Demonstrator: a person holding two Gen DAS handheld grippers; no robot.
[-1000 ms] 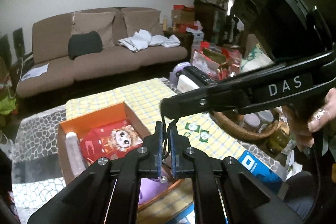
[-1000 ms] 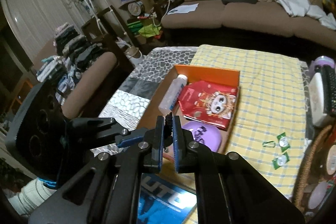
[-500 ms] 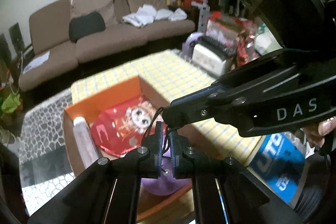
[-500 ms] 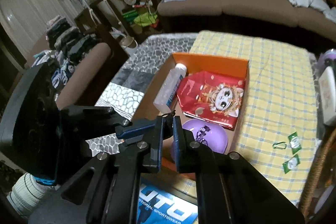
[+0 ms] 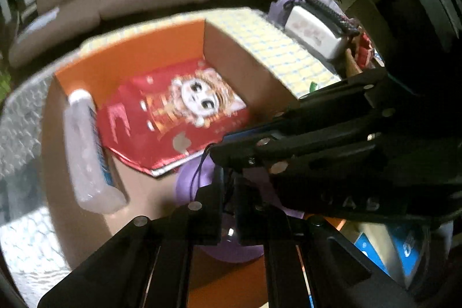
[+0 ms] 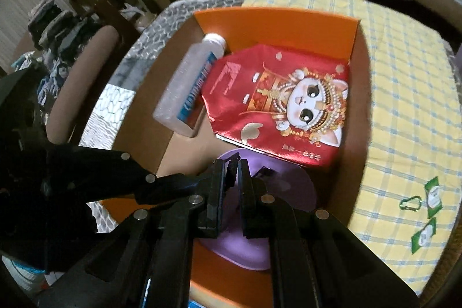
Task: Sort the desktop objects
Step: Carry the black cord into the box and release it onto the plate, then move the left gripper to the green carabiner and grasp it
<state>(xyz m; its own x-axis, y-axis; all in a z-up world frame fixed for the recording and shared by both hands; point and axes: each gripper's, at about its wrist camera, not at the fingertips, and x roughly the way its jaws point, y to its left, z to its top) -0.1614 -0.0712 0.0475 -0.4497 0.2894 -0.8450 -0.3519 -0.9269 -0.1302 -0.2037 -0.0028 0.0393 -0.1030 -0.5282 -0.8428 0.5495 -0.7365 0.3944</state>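
Ahead of the two tongs' tips an open box (image 6: 277, 16) holds a bottle (image 6: 187, 88) on its left, a foil pouch (image 6: 283, 103) to its right, and a round case (image 6: 277, 221) directly beneath the tips, nearest them.

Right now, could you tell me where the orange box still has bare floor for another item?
Bare cardboard shows in the orange box between the clear bottle and the purple object. The red pouch covers the middle and right.
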